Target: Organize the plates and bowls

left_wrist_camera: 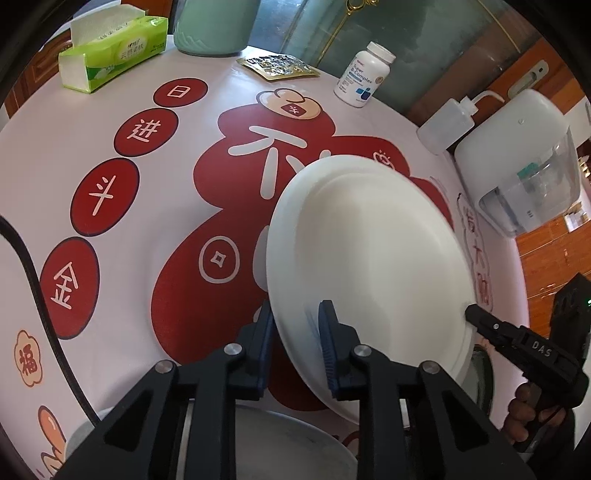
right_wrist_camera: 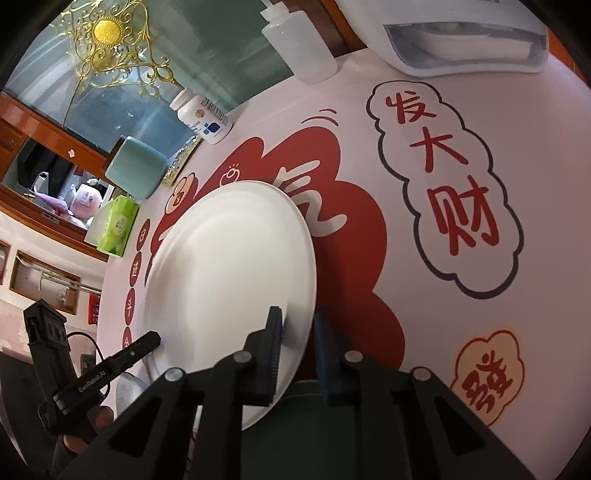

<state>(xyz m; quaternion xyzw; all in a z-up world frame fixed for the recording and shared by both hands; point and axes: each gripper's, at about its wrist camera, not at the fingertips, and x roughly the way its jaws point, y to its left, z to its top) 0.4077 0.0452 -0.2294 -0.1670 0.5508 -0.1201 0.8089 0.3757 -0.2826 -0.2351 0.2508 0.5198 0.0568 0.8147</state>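
A white plate (left_wrist_camera: 369,266) is held tilted above the round printed table (left_wrist_camera: 155,155). My left gripper (left_wrist_camera: 295,332) is shut on its near left rim, one blue pad on each face. My right gripper (right_wrist_camera: 297,343) is shut on the opposite rim of the same plate (right_wrist_camera: 229,273). Each gripper shows in the other's view: the right one at the plate's right edge (left_wrist_camera: 476,315), the left one at its lower left (right_wrist_camera: 151,338). A grey plate or bowl (left_wrist_camera: 288,443) lies under my left gripper. A dark green dish (right_wrist_camera: 306,417) lies under my right gripper.
At the table's far edge stand a green tissue pack (left_wrist_camera: 110,55), a pale green jar (left_wrist_camera: 214,26), a foil blister pack (left_wrist_camera: 279,66), a white pill bottle (left_wrist_camera: 364,75), a clear squeeze bottle (left_wrist_camera: 447,123) and a white appliance (left_wrist_camera: 517,162). A black cable (left_wrist_camera: 37,280) runs at left.
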